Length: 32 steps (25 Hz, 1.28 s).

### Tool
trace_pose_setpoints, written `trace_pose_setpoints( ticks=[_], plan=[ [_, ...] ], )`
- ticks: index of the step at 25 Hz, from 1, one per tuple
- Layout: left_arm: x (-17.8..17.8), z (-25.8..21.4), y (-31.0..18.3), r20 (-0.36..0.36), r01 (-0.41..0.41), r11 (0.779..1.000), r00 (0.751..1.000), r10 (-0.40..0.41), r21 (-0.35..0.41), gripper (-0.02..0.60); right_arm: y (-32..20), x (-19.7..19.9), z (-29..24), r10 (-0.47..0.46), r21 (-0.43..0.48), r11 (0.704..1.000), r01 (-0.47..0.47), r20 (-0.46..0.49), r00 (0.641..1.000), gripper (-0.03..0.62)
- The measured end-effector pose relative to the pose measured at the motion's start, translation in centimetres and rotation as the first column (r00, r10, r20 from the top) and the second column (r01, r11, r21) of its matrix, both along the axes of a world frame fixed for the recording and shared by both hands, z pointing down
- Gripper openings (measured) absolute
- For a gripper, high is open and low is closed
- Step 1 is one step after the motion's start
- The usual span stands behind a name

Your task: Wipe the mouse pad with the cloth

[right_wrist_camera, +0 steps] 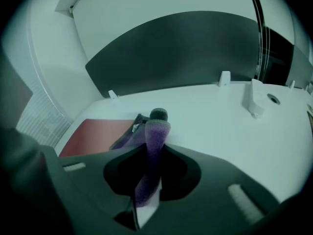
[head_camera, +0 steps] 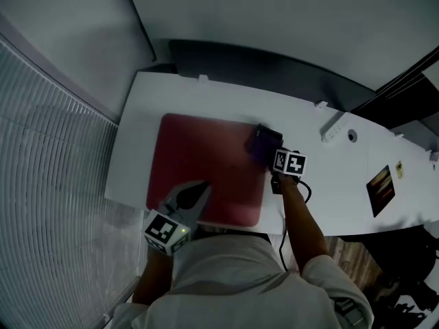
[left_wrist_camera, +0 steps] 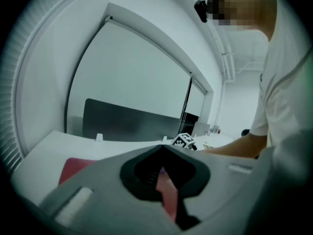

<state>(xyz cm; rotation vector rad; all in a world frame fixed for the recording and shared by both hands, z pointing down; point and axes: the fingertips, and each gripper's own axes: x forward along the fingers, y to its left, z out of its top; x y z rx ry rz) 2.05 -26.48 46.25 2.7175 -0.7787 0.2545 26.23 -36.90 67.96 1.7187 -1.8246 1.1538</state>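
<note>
Red mouse pad [head_camera: 206, 163] lies flat on the white table [head_camera: 329, 190], toward its left end, and serves as the reference for the notes below.

Right gripper [head_camera: 273, 151] is at the pad's far right corner, jaws clamped on the purple cloth [head_camera: 257, 146]. In the right gripper view the cloth stands up as a folded strip pinched between the two jaws. The rest of it trails forward onto the pad's corner — part on the red surface, part over the edge onto the table.

Left gripper [head_camera: 204, 186] is over the pad's near edge, left of its middle, pointing in over the red surface. Its jaws are drawn together to a point with nothing between them. The left gripper view shows only a sliver of red pad through the gap behind the tips. I cannot tell whether it touches the pad.

The two grippers sit at opposite corners of the pad — well apart.

Beyond the pad's right side, a white socket block [head_camera: 334, 127] and a dark card [head_camera: 381, 186] lie on the table.
</note>
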Motion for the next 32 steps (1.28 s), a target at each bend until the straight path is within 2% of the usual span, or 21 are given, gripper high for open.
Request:
trace_pose_setpoints(
  ticks=[4, 6, 9, 13, 17, 23, 28, 32],
  plan=[
    [1.3, 0.0, 1.0, 0.011, -0.017, 1.0, 1.0, 0.017, 0.01, 0.0, 2.1, 3.6, 0.1, 0.064, -0.003, 0.998, -0.064, -0.015, 0.998, 0.057],
    [1.5, -0.3, 1.2, 0.012, -0.02, 1.0, 1.0, 0.02, 0.014, 0.0, 3.0, 4.8, -0.8, 0.104, 0.026, 0.994, -0.104, -0.017, 0.994, 0.057],
    [1.2, -0.5, 1.3, 0.008, -0.026, 1.0, 1.0, 0.026, 0.014, 0.0, 3.8, 5.1, -4.2, 0.134, 0.126, 0.983, -0.134, 0.008, 0.991, 0.057],
    [-0.3, -1.8, 0.9, 0.014, -0.049, 0.997, 0.999, 0.049, 0.051, 0.0, 4.5, 2.1, -9.9, 0.105, 0.267, 0.957, -0.114, 0.049, 0.993, 0.056],
    [-3.6, -3.0, -0.1, -0.006, -0.049, 0.997, 0.999, 0.05, 0.062, 0.0, 4.8, -3.9, -14.1, 0.051, 0.363, 0.928, -0.087, 0.107, 0.993, 0.055],
    [-11.0, -3.8, -1.4, -0.012, -0.009, 0.996, 1.0, 0.01, 0.094, 0.0, 3.3, -16.2, -18.9, -0.121, 0.454, 0.89, 0.044, 0.141, 0.983, 0.055],
    [-16.6, -4.4, -1.9, -0.016, 0.048, 0.994, 0.999, -0.047, 0.094, 0.0, 2.4, -26.4, -20.0, -0.294, 0.458, 0.869, 0.186, 0.175, 0.94, 0.055],
    [-21.0, -4.4, -1.9, -0.013, 0.104, 0.99, 0.995, -0.103, 0.095, 0.0, 1.1, -34.0, -18.4, -0.394, 0.418, 0.864, 0.28, 0.217, 0.893, 0.055]
  ],
)
